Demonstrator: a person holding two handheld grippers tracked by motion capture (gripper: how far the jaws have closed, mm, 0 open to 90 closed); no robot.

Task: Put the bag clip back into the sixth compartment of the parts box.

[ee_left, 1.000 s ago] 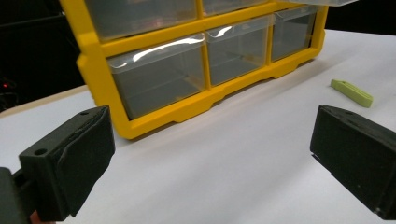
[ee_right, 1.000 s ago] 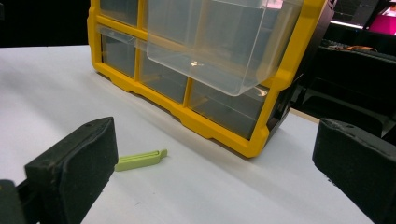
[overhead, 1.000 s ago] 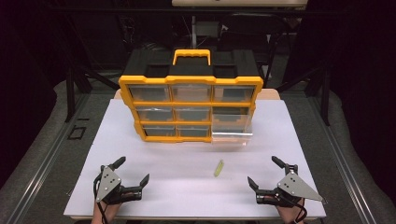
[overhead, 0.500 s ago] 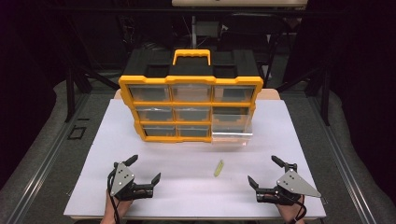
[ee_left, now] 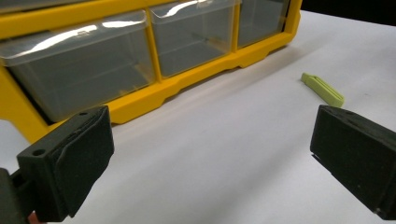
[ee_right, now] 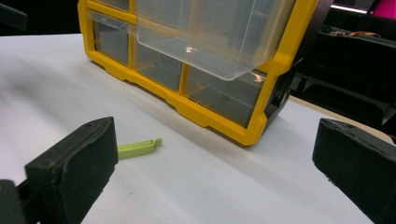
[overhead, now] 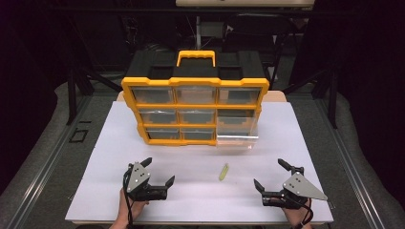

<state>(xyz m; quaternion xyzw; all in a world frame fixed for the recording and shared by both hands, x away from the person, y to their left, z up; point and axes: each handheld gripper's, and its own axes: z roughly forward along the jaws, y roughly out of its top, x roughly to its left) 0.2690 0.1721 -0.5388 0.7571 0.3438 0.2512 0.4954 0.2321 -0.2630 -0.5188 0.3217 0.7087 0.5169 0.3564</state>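
Observation:
A yellow and black drawer organizer (overhead: 196,102) stands upright at the middle of the white board (overhead: 119,143). Its clear lower-right drawer (overhead: 237,135) is pulled out, seen large in the right gripper view (ee_right: 210,32). A small light-green plastic piece (overhead: 223,171) lies flat on the board in front of it. My left gripper (overhead: 158,171) rests open near the front edge, left of the piece, and its own view shows the piece (ee_left: 322,88) ahead to the right. My right gripper (overhead: 270,173) is open at the front right, with the piece (ee_right: 137,148) just beyond its left jaw. Neither holds anything.
The organizer's other clear drawers (ee_left: 116,60) are shut. Dark frames and stands (overhead: 76,81) surround the table behind and at both sides. The board's front edge (overhead: 200,222) runs just below both grippers.
My left gripper has slid to the right and a little forward, toward the middle of the board. The right gripper, the green piece and the drawer have stayed put.

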